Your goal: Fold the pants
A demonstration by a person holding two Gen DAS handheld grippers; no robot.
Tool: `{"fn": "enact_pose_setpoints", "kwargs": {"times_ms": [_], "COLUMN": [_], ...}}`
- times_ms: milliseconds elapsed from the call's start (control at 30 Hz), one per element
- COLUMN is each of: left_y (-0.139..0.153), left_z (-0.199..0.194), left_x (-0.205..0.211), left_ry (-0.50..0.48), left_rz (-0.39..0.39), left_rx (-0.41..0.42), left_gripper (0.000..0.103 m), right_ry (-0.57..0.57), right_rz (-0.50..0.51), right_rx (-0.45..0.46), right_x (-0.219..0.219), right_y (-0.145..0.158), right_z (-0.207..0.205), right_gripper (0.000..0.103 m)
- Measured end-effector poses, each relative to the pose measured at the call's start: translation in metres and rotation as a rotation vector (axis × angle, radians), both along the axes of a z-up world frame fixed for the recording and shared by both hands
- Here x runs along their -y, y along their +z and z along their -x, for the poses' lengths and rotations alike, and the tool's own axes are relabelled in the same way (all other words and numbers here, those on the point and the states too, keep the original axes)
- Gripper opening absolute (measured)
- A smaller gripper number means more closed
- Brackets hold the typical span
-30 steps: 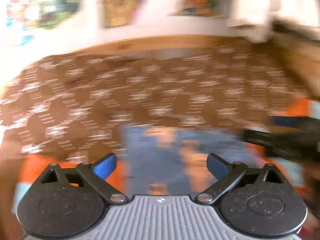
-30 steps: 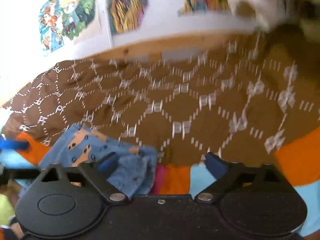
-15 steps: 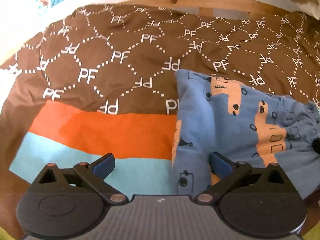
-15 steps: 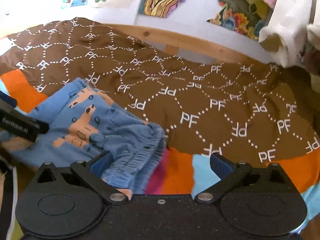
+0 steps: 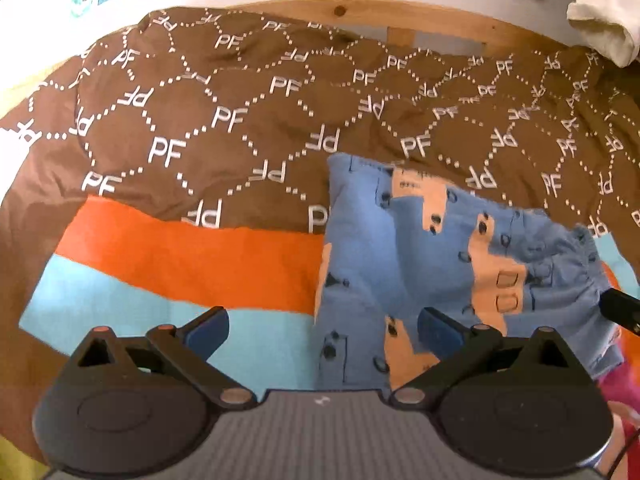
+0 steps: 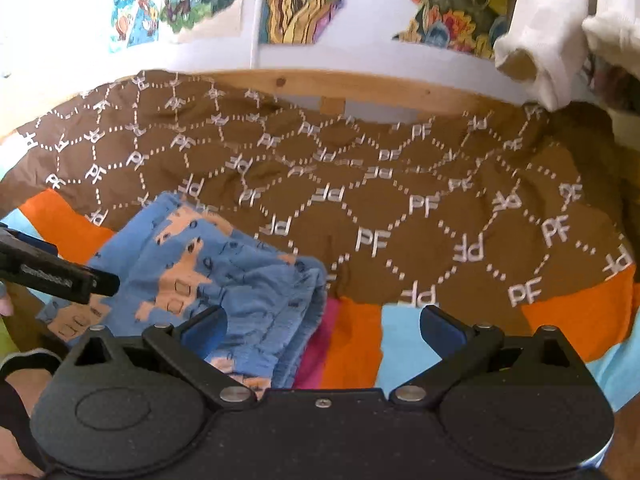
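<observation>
Left wrist view: the left gripper point(image 5: 323, 326) has its fingers spread wide, holding nothing. The pants point(image 5: 436, 264), blue with tan shapes, lie already folded into a compact bundle on the bed cover point(image 5: 224, 128). They sit ahead and to the right of the gap between the fingers; the right finger hangs over their near left part, while the left finger is over bare cover. The bundle's long axis runs from its near left corner away toward the gathered waistband at the right. The tip of the other gripper pokes in at the right edge, beside the waistband.

Right wrist view: the right gripper point(image 6: 323, 326) is likewise wide open and empty. Here the pants point(image 6: 208, 264) lie ahead and to the left, the left finger over the waistband end, the right finger over the cover. The left gripper point(image 6: 60, 276) reaches in from the left edge over the bundle's far end.

Each tool flanks one end of the bundle, so either is about equally near. Any further fold would turn on swinging inward toward the pants; the job looks close to done.
</observation>
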State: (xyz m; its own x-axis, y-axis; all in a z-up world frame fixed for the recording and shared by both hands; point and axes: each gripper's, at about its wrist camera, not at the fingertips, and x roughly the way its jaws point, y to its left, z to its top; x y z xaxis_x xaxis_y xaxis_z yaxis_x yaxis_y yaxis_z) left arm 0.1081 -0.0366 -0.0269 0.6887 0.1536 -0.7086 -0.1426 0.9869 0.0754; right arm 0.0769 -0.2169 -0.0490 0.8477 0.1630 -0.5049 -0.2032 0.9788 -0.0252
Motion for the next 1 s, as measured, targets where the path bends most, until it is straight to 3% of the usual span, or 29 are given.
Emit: {"fn": "enact_pose_setpoints", "kwargs": {"times_ms": [100,200,467,600,667,800,933,1000], "left_y": [-0.01,-0.011,-0.007,0.006,0.014,0.025,0.014,0.002], "left_z": [0.002,0.002,0.001,-0.005,-0.014,-0.046,-0.076,-0.09], "left_x": [-0.002,-0.008,-0.008,-0.007,-0.007,-0.002,0.012,0.018], "left_ry": [0.002,0.014,0.018,-0.011,-0.06,-0.131,-0.203,-0.215], "left_rz": [-0.022,0.017,0.01,-0.018,-0.051,-0.093,-0.192,-0.262], "left_rx": [-0.026,-0.028,-0.042,-0.008,0.045,0.075,0.079,0.063], "left_gripper": [0.103,0.103,0.103,0.103,0.103,0.103,0.103,0.103], "right_ry": [-0.023,-0.047,-0.117,-0.11,-0.086,0.003,0.093,0.144], "right_rz": [-0.023,-0.106,-0.169,-0.176,-0.173,-0.157,-0.178,-0.139], "right_rx": [-0.065,-0.088,-0.026,-0.008,0.004,0.025,0.013,-0.018], "right_x": [0.007,0.017,0.032,0.034,0.033,0.025,0.016,0.007], "right_y": [-0.007,-0.006,0.003,0.004,0.004,-0.001,-0.006,-0.015], "right_z": [-0.006,-0.009,-0.01,-0.018,-0.024,-0.044,-0.071,-0.084], "right_gripper": [0.102,0.102,0.102,0.102,0.102,0.102,0.102,0.102]}}
